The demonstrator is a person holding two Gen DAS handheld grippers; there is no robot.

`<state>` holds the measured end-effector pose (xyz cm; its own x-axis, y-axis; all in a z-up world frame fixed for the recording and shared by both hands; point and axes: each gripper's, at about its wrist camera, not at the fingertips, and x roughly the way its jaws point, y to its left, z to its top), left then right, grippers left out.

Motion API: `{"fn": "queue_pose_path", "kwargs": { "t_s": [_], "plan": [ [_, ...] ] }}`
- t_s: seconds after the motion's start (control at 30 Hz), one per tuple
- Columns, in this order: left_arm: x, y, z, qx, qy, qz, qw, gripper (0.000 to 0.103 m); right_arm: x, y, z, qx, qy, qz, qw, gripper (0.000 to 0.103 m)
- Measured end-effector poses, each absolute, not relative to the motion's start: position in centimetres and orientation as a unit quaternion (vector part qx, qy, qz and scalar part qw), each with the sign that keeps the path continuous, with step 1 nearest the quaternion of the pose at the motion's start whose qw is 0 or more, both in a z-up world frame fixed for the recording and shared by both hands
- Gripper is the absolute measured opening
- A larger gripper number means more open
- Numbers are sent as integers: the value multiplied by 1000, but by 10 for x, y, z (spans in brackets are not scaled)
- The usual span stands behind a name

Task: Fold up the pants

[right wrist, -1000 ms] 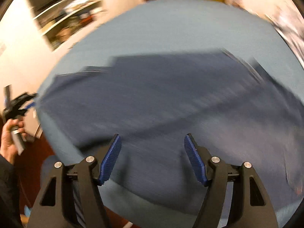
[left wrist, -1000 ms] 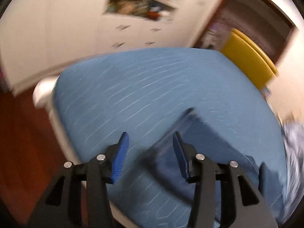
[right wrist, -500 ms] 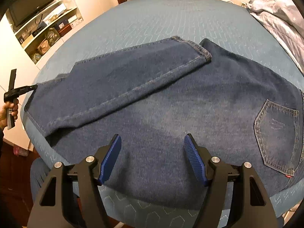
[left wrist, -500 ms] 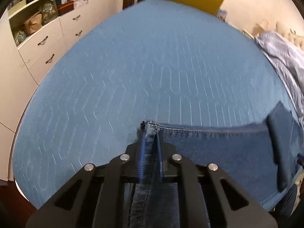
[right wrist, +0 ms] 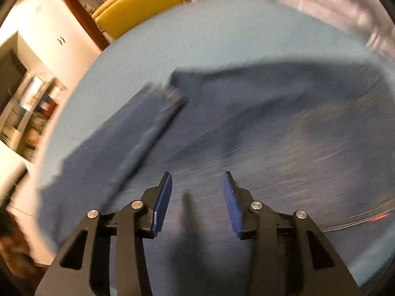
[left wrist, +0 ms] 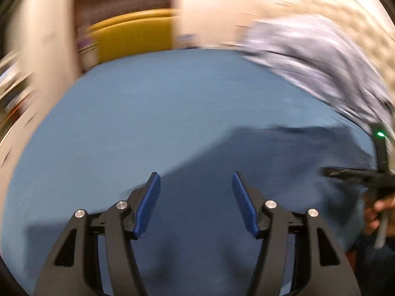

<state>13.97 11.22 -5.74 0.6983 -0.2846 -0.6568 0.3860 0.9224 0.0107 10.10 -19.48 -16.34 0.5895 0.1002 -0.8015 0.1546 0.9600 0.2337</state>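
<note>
The jeans (right wrist: 246, 148) lie spread on the blue bed (left wrist: 148, 111), 1 leg folded over with its hem (right wrist: 164, 96) lying on the denim.

The main risk, as I judge it, is speed. Both views are smeared, and a grab made in that state could pinch only the top layer, or catch the bed cover along with the denim, so the next fold drags crooked. The folded leg could also slide off its place if the cloth is tugged sideways.

The left gripper (left wrist: 196, 202) has its fingers apart and opening, nothing between them, only denim lying beyond. The right gripper (right wrist: 197, 199) has its fingers apart too but closing, with no cloth pinched that I can see.

Half a second ago the left gripper was clamped on a seam edge of the jeans; now it has let go. The right gripper's fingers then stood wider, and both views were sharp.
</note>
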Motion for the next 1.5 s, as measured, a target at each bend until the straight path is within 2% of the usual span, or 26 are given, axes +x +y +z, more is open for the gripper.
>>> {"fn": "queue_pose_path", "kwargs": {
  "t_s": [0.1, 0.17, 0.23, 0.27, 0.4, 0.47, 0.53, 0.7, 0.8, 0.87, 1.0, 1.17, 1.23, 1.4, 1.5],
  "plan": [
    [153, 3, -81, 99, 346, -229, 904, 60, 88, -244, -166, 113, 448, -94, 882, 40],
    [177, -29, -98, 90, 362, -227, 900, 58, 76, -291, -169, 98, 438, -147, 882, 41],
    [201, -53, -119, 93, 381, -208, 896, 56, 73, -328, -184, 86, 455, -121, 878, 27],
    [212, -63, -124, 97, 391, -193, 895, 54, 72, -335, -188, 90, 453, -91, 882, 26],
    [239, -82, -155, 140, 433, -125, 881, 35, 68, -313, -192, -7, 436, -88, 895, 27],
    [244, -84, -155, 143, 441, -111, 879, 29, 64, -313, -193, -5, 436, -99, 895, 27],
    [246, -97, -152, 161, 439, -109, 877, 8, 66, -310, -192, 0, 437, -106, 893, 27],
    [239, -87, -109, 126, 416, -111, 894, 3, 72, -317, -189, 3, 451, -116, 885, 28],
    [226, -37, -69, 65, 399, -113, 908, 3, 70, -309, -180, -1, 461, -124, 879, 34],
    [213, 10, -40, 30, 377, -100, 920, 3, 69, -295, -168, -1, 458, -119, 881, 61],
    [181, 113, 1, -41, 346, -65, 935, 3, 73, -242, -144, -11, 444, -73, 893, 70],
    [127, 252, 2, -104, 334, 13, 937, 3, 91, -152, -131, -2, 455, 39, 890, 71],
    [99, 319, -21, -152, 342, 61, 925, 3, 97, -100, -133, -7, 463, 93, 882, 71],
    [56, 422, -94, -230, 369, 160, 886, 3, 101, 2, -161, -35, 499, 182, 846, 73],
    [39, 460, -123, -265, 377, 172, 871, 3, 101, 30, -175, -54, 513, 187, 836, 73]
  ]
}}
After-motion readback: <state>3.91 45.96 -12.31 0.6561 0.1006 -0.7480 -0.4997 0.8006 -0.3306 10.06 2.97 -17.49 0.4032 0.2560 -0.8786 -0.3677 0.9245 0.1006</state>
